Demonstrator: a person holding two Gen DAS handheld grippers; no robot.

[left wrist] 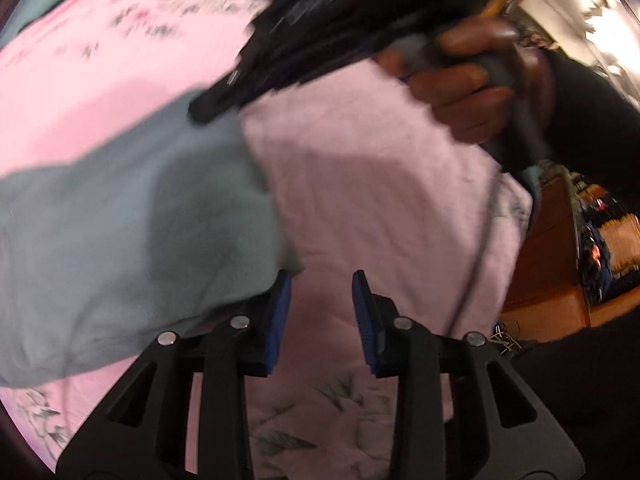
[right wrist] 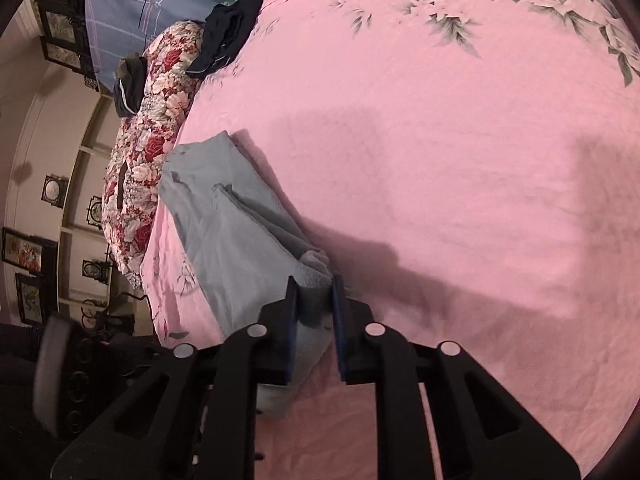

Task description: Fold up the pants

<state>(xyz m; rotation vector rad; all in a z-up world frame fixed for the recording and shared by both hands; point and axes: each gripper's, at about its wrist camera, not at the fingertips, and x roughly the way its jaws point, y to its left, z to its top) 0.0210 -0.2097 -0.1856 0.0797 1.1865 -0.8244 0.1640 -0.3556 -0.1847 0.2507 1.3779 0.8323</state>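
Right fingers (right wrist: pixel 314 312): pinched on a bunched edge of the pants (right wrist: pixel 236 240), probably to carry it over for a fold.
Left fingers (left wrist: pixel 320 316): narrow gap, holding nothing; cloth just beside the left pad, perhaps ready to pin it.
Pants: grey-blue, partly folded, near the bed's (right wrist: pixel 440 160) left edge.
Bed: pink floral sheet.
Far left: dark clothes (right wrist: pixel 228 36) on a floral quilt (right wrist: pixel 156 128).

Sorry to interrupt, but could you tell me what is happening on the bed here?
A person is folding grey-blue pants on a pink bedspread, using a hand-held gripper in each hand. The right hand-held gripper is shut on a bunched end of the pants, which lie partly folded near the bed's edge. The left hand-held gripper is open beside the fabric, holding nothing. Dark clothes sit farther up the bed.
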